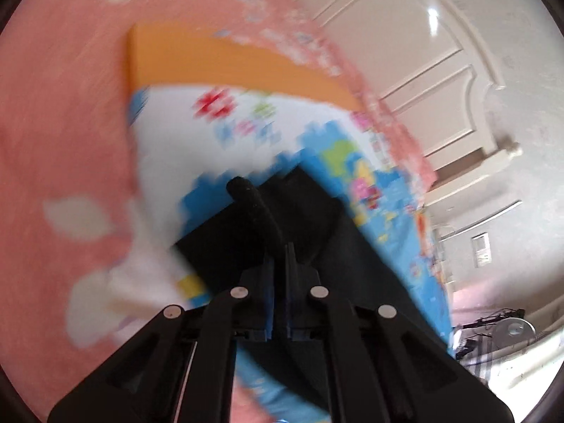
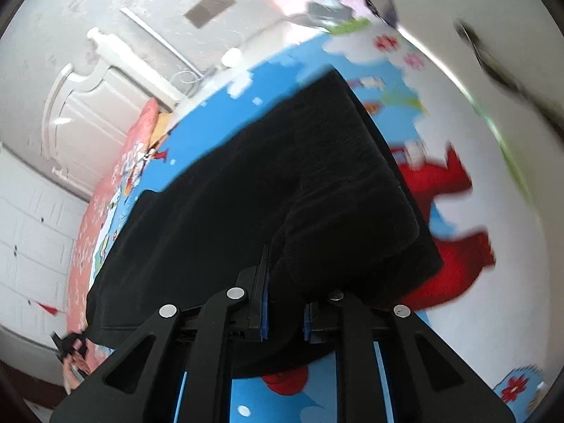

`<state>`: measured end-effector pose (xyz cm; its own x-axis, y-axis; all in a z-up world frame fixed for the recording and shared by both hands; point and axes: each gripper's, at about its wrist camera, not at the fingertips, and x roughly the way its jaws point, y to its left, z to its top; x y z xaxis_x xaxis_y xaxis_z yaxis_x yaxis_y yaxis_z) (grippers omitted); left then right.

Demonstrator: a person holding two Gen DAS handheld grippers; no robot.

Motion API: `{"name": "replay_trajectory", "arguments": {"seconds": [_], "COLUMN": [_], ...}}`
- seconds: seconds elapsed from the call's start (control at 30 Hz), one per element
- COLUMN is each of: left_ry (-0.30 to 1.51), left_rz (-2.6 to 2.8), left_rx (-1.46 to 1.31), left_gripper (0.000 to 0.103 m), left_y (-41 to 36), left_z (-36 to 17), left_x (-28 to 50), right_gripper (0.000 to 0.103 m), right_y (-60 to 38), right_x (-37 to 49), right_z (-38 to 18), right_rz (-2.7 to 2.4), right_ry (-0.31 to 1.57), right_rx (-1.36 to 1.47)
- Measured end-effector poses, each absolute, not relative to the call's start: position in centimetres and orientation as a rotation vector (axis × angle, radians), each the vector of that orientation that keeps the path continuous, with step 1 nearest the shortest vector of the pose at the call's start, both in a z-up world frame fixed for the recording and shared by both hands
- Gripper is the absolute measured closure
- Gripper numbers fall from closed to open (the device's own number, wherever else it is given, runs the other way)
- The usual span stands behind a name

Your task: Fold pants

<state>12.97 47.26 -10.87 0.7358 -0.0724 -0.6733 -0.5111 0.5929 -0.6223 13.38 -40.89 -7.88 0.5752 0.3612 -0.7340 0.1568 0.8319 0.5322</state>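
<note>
Pants pinched by both tools over cartoon mat

Left tool (image 1: 280, 246) tilted hard, view rolled so the room's white panelled wardrobe (image 1: 405, 53) leans diagonally at right. Its 2 fingers are pressed nearly together on a dark rolled edge of the black pants (image 1: 299, 218), which rises as a tube past the tips. Pants hang below and to the right of the tool, over a blue-and-white cartoon mat (image 1: 246, 134) lying on a pink floral bedspread (image 1: 63, 123). An orange panel (image 1: 211, 60) sits just beyond the mat; heavy blur, cannot tell what it is.

Right tool (image 2: 285, 278) also rolled, pointing along the pants (image 2: 264, 176). Left finger shows a blue pad; right finger is mostly buried under thick folded fabric bunched between the 2, so it is pinching the pants. Pants spread wide across the mat (image 2: 458, 282), far edge soft. Upper right corner is smeared and unreadable.
</note>
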Motion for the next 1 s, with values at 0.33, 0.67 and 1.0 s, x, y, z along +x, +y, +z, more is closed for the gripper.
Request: {"name": "replay_trajectory", "arguments": {"seconds": [0.33, 0.67, 1.0], "left_ry": [0.731, 0.687, 0.744], "left_rz": [0.273, 0.265, 0.279], "left_rx": [-0.971, -1.003, -1.047], "left_gripper": [0.099, 0.099, 0.099], "left_y": [48.8, 48.9, 49.6], "left_z": [-11.7, -11.3, -13.2], "left_x": [13.8, 14.0, 14.2], "right_gripper": [0.09, 0.09, 0.09], "right_y": [-41.1, -40.7, -40.3], "right_x": [12.5, 10.8, 10.4], "right_z": [-9.3, -9.8, -11.3], "right_rz": [0.113, 0.092, 0.077], "right_ry": [0.981, 0.997, 1.014], "right_rx": [0.619, 0.628, 0.566]}}
